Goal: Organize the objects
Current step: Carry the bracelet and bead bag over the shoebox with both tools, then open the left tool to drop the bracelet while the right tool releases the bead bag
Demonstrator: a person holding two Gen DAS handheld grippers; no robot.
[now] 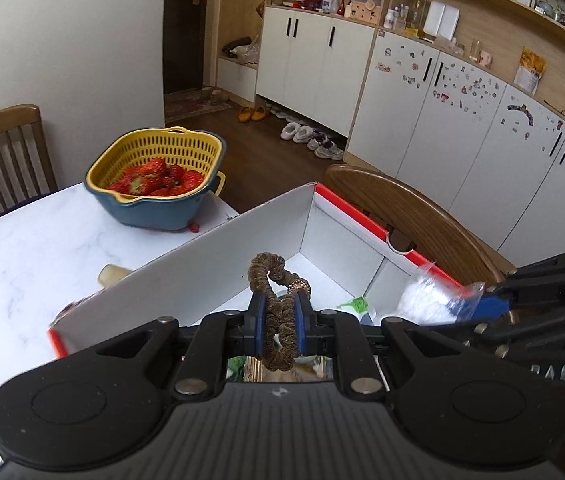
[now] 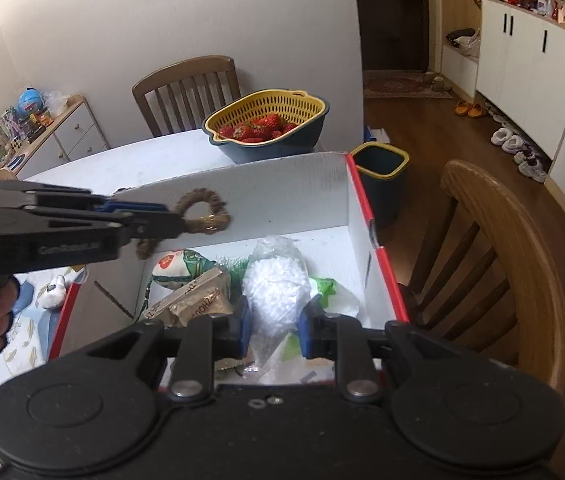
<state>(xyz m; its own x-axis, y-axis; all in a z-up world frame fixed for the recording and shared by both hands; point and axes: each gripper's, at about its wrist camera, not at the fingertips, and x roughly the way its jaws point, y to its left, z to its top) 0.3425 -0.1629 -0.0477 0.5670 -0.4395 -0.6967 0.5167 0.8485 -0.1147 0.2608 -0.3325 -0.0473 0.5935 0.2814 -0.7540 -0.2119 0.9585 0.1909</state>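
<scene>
My left gripper has its jaws closed on the brown scrunchie, loop upright, above the white box; my right gripper pinches the plastic bag over the box floor, directly below; strawberry basket sits beyond on the desk.

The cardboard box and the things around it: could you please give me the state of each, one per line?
Cardboard box: open, partly filled.
Brown scrunchie: clamped in the left tool, over the box.
White bag: between the right tool's pads, in the box.
Colander: holding strawberries.
</scene>
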